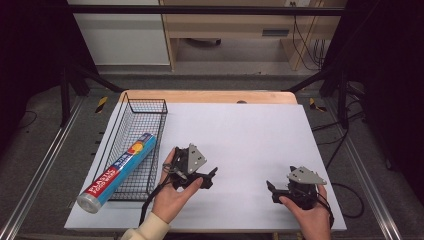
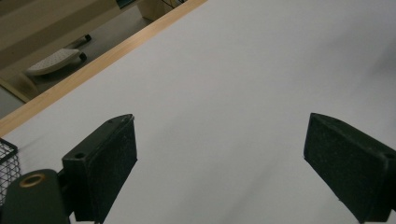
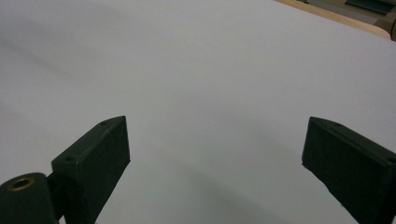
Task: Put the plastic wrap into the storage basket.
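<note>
A black wire basket [image 1: 146, 107] stands at the left of the white table top [image 1: 250, 130]. A blue and red roll of plastic food wrap [image 1: 117, 171] lies lengthways in it, its silver near end sticking out over the basket's front rim. Just right of the basket a hand holds my left gripper [image 1: 212, 176], low over the table with its jaws pointing right. It is open [image 2: 222, 125] over bare white surface. Near the front right, my right gripper [image 1: 271, 189] points left and is also open [image 3: 217, 126], nothing between its fingers.
A wooden strip [image 1: 210, 96] edges the table's far side [image 2: 93, 60]. A corner of the basket [image 2: 7, 163] shows beside the left jaw. Black frame posts [image 1: 65, 95] stand at both sides, with cabinets and cables on the floor beyond.
</note>
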Demonstrator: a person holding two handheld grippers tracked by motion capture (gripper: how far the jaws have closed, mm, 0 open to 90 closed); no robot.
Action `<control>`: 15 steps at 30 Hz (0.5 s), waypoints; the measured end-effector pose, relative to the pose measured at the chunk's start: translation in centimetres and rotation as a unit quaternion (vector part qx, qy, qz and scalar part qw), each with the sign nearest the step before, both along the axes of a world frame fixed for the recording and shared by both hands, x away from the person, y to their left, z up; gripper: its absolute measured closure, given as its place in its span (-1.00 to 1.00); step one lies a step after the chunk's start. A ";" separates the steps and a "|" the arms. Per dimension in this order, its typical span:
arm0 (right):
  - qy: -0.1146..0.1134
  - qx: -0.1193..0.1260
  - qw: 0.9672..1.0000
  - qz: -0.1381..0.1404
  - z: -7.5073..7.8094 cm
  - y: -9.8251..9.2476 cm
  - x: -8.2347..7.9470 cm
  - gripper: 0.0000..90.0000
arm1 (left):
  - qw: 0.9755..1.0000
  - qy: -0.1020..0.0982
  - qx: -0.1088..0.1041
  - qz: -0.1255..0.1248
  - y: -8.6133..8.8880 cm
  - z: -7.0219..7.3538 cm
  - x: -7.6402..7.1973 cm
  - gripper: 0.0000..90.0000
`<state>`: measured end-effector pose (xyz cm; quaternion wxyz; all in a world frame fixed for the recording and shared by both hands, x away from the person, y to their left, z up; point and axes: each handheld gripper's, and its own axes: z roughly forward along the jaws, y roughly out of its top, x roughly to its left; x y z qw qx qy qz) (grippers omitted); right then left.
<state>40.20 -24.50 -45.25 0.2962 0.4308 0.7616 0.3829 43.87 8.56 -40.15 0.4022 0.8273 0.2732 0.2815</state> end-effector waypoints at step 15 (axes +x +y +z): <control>0.009 -0.012 0.999 -0.044 -0.4 -0.4 0.2 -0.78 | 0.999 0.036 -0.001 -0.028 0.1 -4.3 0.3 -0.79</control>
